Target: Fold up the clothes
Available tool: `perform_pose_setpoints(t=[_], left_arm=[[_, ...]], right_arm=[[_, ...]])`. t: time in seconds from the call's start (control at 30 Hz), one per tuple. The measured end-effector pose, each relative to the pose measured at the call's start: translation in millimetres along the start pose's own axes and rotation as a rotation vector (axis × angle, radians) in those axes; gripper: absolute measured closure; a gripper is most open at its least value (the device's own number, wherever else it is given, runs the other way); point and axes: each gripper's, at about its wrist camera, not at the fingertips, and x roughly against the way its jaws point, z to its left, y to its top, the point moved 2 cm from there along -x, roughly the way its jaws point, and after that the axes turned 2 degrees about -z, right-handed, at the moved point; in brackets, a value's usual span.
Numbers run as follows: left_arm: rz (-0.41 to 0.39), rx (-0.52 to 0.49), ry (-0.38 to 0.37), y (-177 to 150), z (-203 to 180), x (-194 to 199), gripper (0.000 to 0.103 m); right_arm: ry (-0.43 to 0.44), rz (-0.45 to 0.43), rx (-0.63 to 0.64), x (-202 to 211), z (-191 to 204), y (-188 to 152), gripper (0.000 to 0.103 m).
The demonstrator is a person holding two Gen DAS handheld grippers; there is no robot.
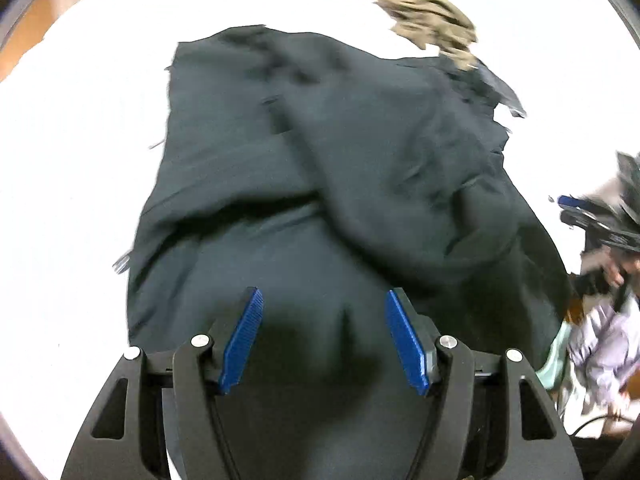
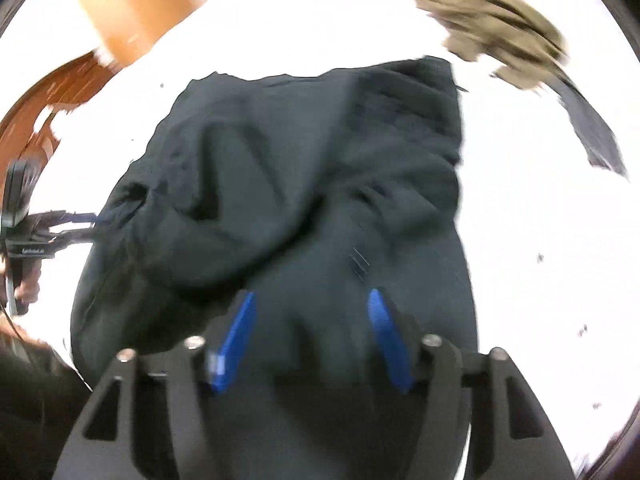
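Mostly bare white surface (image 1: 80, 160) around dark garment (image 1: 320, 160)

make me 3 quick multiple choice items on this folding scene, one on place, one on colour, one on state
1. Where does the tan garment lie relative to the dark garment?
A. at its far edge, on the white surface
B. under the left tool
C. folded on top of its middle

2. What colour are the pads on the fingers of the left tool?
A. red
B. blue
C. yellow

3. How does the right tool stand?
A. shut on the tan garment
C. shut on the dark garment
B. open over the dark garment

Answers: 1 A, the tan cloth sits past the dark one's far corner; 2 B, both pads show blue; 3 B, the fingers stand apart with dark cloth visible between them.
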Motion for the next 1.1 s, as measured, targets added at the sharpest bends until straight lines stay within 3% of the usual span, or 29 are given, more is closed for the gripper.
perform_pose_setpoints(t=[0.1,0.2,0.33,0.47,0.6,0.87,1.1], left_arm=[[0.036,0.122,0.076,-40,31,16,0.044],[0.045,0.200,0.169,-82,52,31,0.044],[0.066,0.283,0.233,-142,82,46,0.044],[0.116,0.307,0.269,-196,84,40,0.044],[0.142,0.291,0.246,-228,75,28,0.045],[0.149,0.217,0.194,-261,52,3,0.045],[0.101,0.343,0.211,-283,63,14,0.045]], right_arm=[[-0.102,0.030,-0.112,33,-45,-38,0.035],[-0.129,0.084,-0.192,43,-76,-77,0.035],[-0.119,0.133,-0.194,25,-87,-102,0.035],[-0.103,0.172,-0.191,6,-96,-124,0.035],[-0.025,0.196,-0.212,-12,-96,-135,0.035],[-0.031,0.177,-0.182,-26,-94,-136,0.035],[0.004,0.177,-0.246,-39,-101,-133,0.035]])
